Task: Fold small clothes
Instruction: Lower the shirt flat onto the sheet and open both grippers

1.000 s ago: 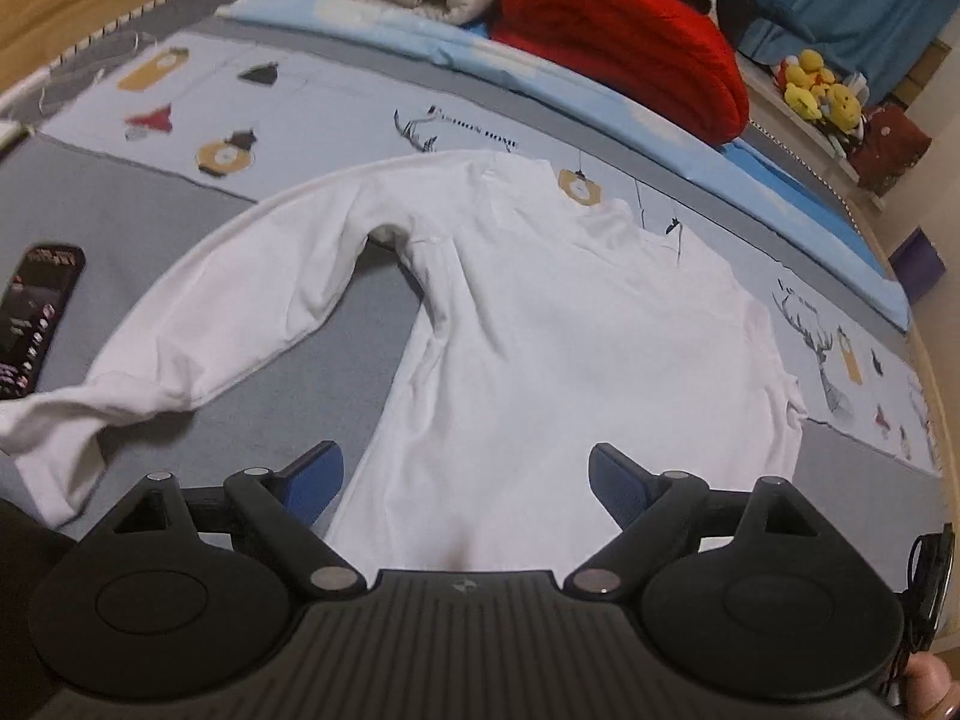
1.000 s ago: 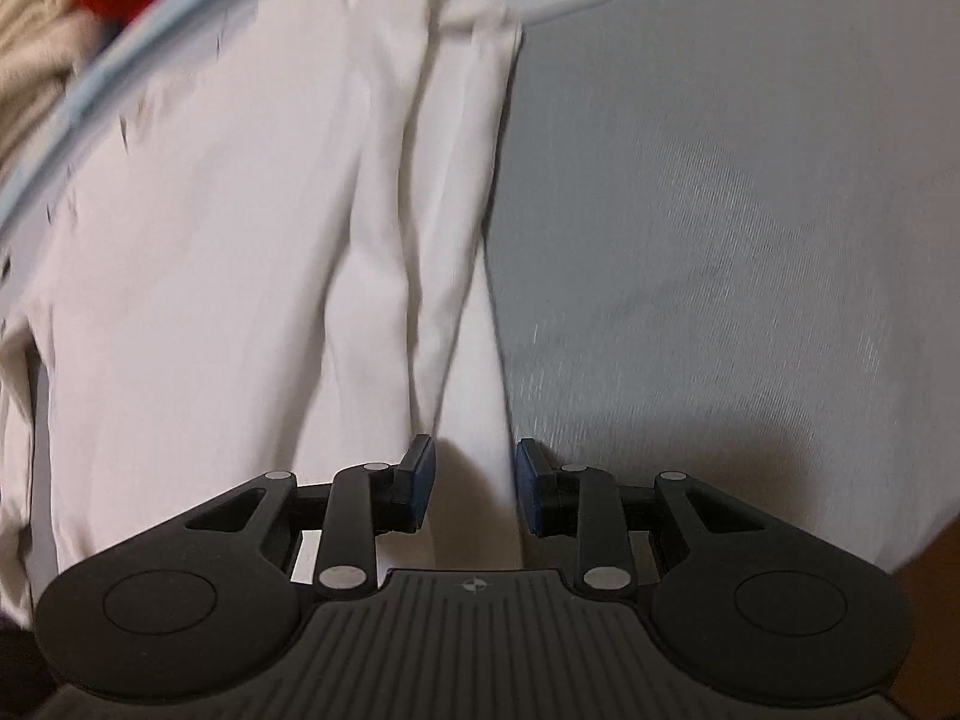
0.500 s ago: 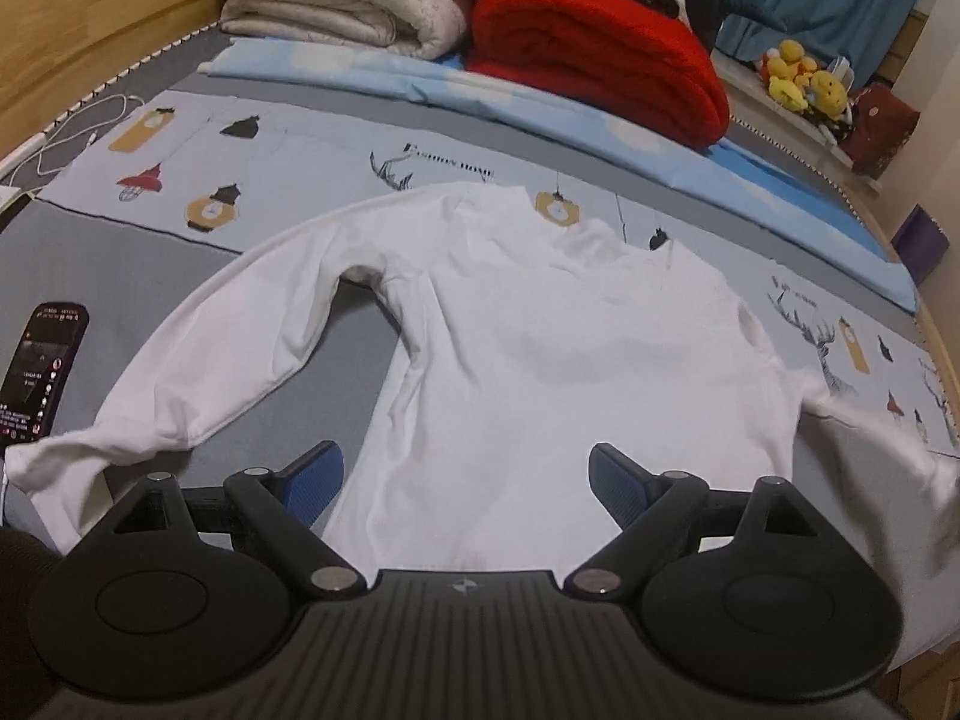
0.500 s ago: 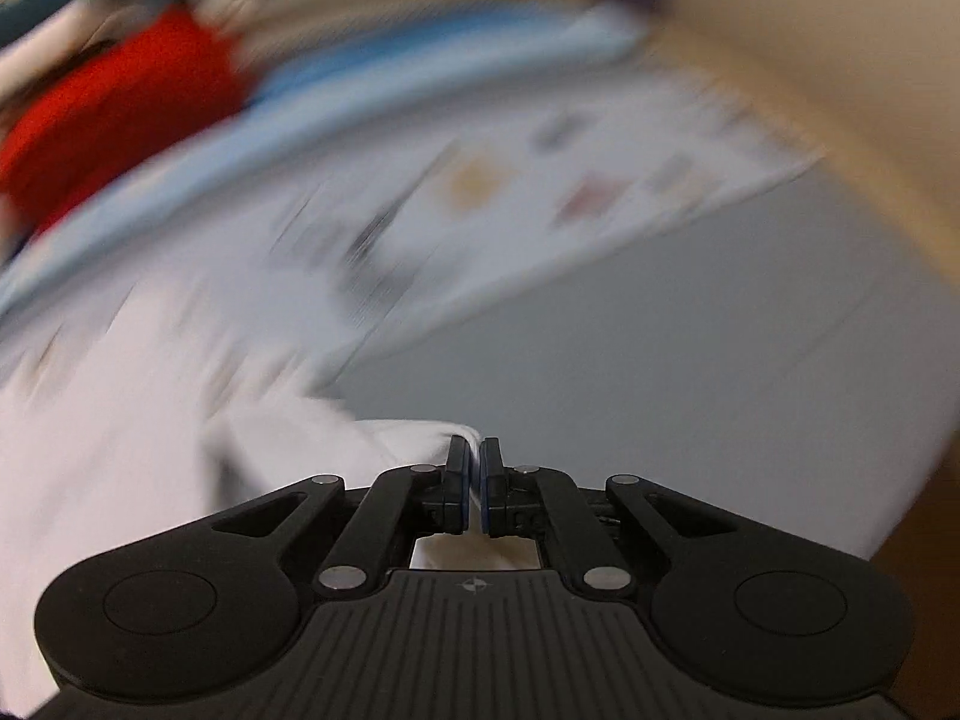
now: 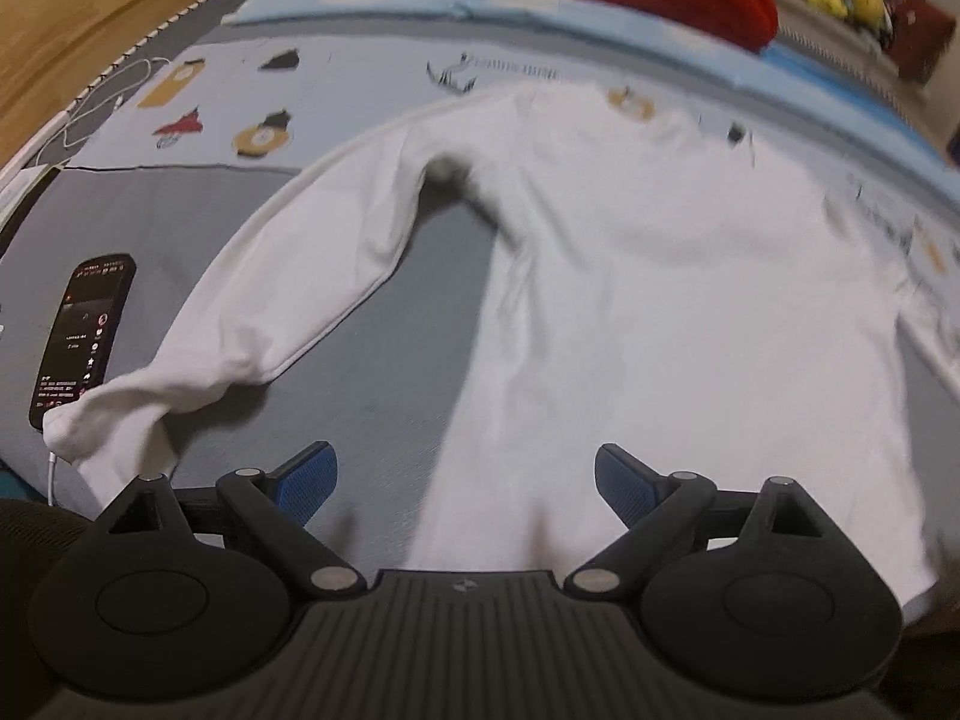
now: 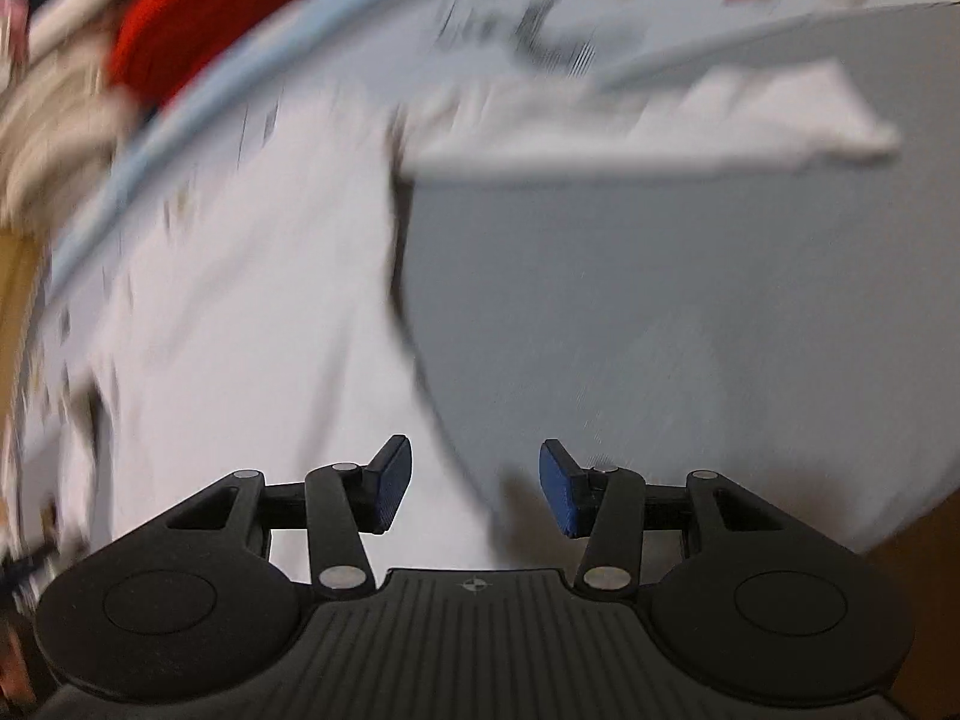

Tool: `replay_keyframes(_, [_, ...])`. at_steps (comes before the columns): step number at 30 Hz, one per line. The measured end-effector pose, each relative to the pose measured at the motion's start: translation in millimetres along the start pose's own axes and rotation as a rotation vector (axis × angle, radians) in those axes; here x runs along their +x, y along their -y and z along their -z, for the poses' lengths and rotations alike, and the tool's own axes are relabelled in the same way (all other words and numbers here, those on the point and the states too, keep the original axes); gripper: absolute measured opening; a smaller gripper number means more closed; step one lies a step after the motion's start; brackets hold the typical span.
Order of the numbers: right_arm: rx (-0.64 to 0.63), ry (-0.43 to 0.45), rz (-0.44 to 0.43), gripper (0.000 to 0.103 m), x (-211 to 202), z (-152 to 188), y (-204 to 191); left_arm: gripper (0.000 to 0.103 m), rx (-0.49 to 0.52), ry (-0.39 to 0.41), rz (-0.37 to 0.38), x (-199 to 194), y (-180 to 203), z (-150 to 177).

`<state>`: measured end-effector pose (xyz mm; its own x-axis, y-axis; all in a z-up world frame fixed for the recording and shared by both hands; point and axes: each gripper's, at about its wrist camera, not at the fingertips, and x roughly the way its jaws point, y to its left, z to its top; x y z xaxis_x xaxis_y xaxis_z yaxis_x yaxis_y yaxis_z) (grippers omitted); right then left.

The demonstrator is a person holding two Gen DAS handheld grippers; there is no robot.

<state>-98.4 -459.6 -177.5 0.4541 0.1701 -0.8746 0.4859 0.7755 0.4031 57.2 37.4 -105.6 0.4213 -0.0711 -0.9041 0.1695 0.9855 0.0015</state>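
the white shirt (image 5: 660,300) is spread flat on the bed (image 5: 150,228); left tool (image 5: 462,483) held wide over its hem, right tool (image 6: 475,486) just opened, nothing gripped.

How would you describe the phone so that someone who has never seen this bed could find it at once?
Start from the white long-sleeved shirt spread on the grey bedspread. Follow its outstretched sleeve down to the cuff; the phone lies just beyond. It is the only dark, flat slab there, its screen lit.
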Motion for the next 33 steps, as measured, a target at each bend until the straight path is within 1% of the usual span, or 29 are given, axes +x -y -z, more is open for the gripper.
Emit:
replay_keyframes(2, [-0.022,-0.049,0.039,0.049,21,13,-8,0.095,0.049,-0.039,0.016,13,-9,9])
replay_keyframes(4, [-0.029,-0.086,0.037,0.050,26,27,-19,0.095,0.092,-0.090,0.055,24,-12,16])
replay_keyframes(5, [-0.044,-0.093,0.024,0.050,31,33,-23,0.095,0.108,-0.116,0.072,30,-13,19])
replay_keyframes(6, [-0.068,-0.084,0.030,0.049,34,38,-30,0.095,0.120,-0.140,0.083,36,-12,22])
replay_keyframes(7, [-0.093,-0.079,0.043,0.045,36,42,-35,0.095,0.135,-0.161,0.081,42,-12,26])
replay_keyframes(8, [-0.106,-0.089,0.036,0.014,37,42,-40,0.092,0.149,-0.182,0.057,49,-12,29])
replay_keyframes(9, [-0.096,-0.108,0.020,0.003,37,42,-44,0.067,0.157,-0.204,0.031,55,-11,32])
replay_keyframes(10, [-0.105,-0.110,0.026,0.003,34,41,-49,0.034,0.162,-0.242,0.025,61,-13,35])
replay_keyframes(11, [-0.155,-0.105,0.041,0.003,30,43,-58,0.025,0.138,-0.249,0.057,59,-17,35])
replay_keyframes(12, [-0.205,-0.096,0.059,0.003,24,45,-66,0.006,0.099,-0.244,0.072,55,-21,33])
replay_keyframes(13, [-0.222,-0.093,0.070,0.003,16,46,-68,0.006,0.071,-0.244,0.080,48,-26,31])
replay_keyframes(16, [-0.208,-0.107,0.073,0.003,1,48,-60,0.006,0.057,-0.224,0.059,33,-35,28])
replay_keyframes(18, [-0.199,-0.145,0.077,0.003,6,55,-54,0.006,0.065,-0.242,0.035,35,-37,30])
replay_keyframes(20, [-0.205,-0.185,0.091,0.004,18,62,-52,0.009,0.093,-0.266,0.019,40,-35,34])
replay_keyframes(21, [-0.198,-0.194,0.095,0.007,22,62,-53,0.019,0.097,-0.267,0.015,41,-34,35])
replay_keyframes(22, [-0.187,-0.200,0.101,0.007,25,62,-55,0.039,0.099,-0.262,0.003,39,-33,36])
replay_keyframes(23, [-0.188,-0.206,0.121,0.015,25,62,-57,0.051,0.101,-0.244,-0.005,36,-32,36])
replay_keyframes(24, [-0.197,-0.188,0.121,0.028,23,61,-62,0.077,0.100,-0.210,-0.005,30,-32,35])
replay_keyframes(25, [-0.209,-0.155,0.118,0.034,18,60,-66,0.089,0.088,-0.169,-0.004,23,-34,33])
replay_keyframes(26, [-0.219,-0.107,0.117,0.042,9,58,-71,0.090,0.077,-0.130,-0.002,15,-35,31])
replay_keyframes(28, [-0.239,-0.033,0.120,0.043,-6,56,-81,0.090,0.063,-0.075,0.018,5,-38,25])
replay_keyframes(31, [-0.257,0.100,0.076,0.044,-31,57,-101,0.091,0.045,-0.012,0.047,-8,-38,14])
replay_keyframes(33, [-0.279,0.143,0.045,0.049,-41,53,-114,0.094,0.050,0.036,0.051,-14,-38,7])
